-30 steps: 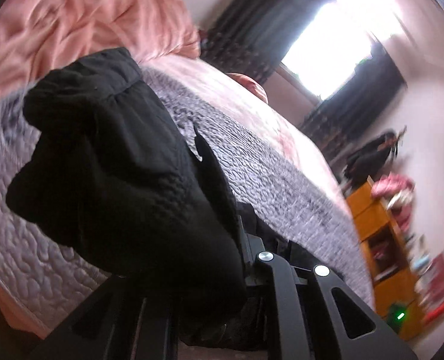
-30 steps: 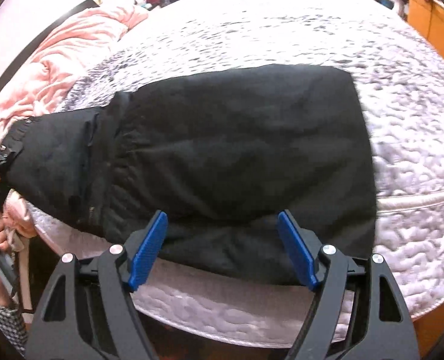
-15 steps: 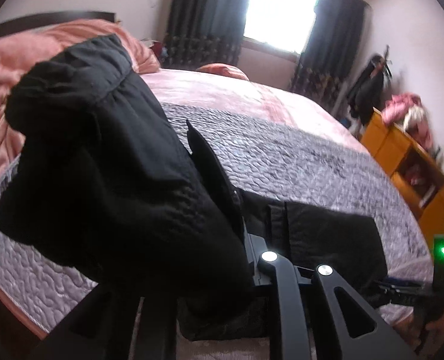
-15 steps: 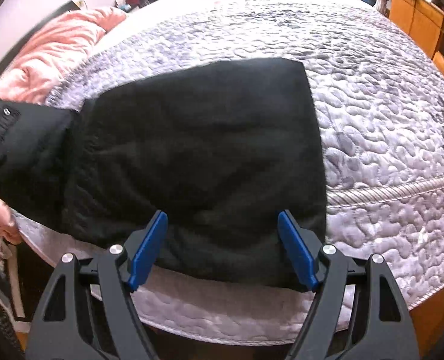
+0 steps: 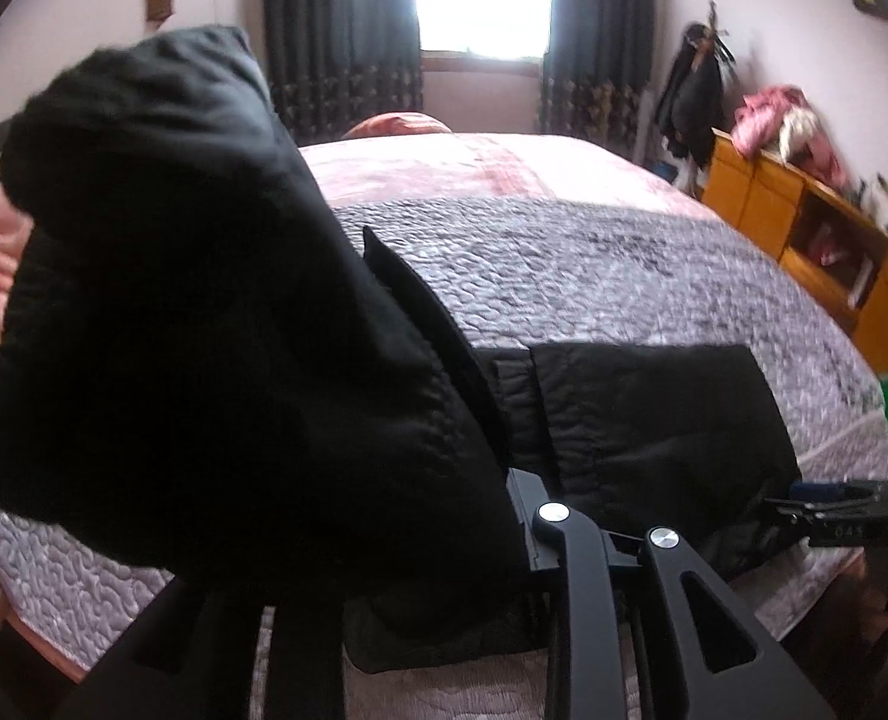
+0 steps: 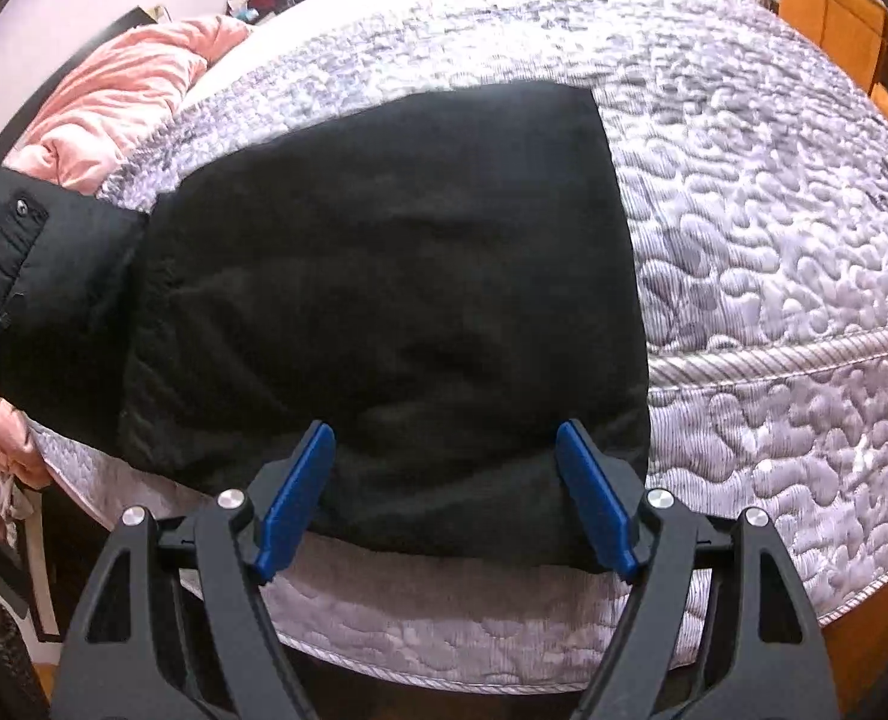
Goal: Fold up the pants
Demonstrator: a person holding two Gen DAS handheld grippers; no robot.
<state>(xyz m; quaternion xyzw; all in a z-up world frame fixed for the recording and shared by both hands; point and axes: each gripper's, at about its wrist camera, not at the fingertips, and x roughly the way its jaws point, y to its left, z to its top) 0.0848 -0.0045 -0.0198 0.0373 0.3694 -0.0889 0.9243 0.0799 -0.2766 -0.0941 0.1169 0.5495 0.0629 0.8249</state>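
Pants (image 6: 384, 300): black, lying partly folded near the front edge of a bed under a grey quilted bedspread (image 6: 774, 240). In the right wrist view the folded stack fills the centre of the frame, while at the left edge one end of the garment rises off the bed.

Left gripper (image 5: 444, 540): in the left wrist view a thick bundle of the black fabric fills the left half of the frame and drapes over its fingers, hiding the pads. The jaws are opening with the cloth between them; whether the pads press on it cannot be told. The rest of the garment lies flat at lower centre right.

Right gripper (image 6: 444, 498): blue pads (image 6: 297, 498) stand wide apart at lower centre, the near edge of the folded stack between them, no visible pressure on the cloth. It holds nothing.

Step in hand, by judgement: the last fold, bringing the lifted end over the stack.

Next move calls for laying that end squarely on the stack with edges aligned, the left jaws parting fully so the fabric drops free, and the right gripper steadying the near edge if the stack shifts.
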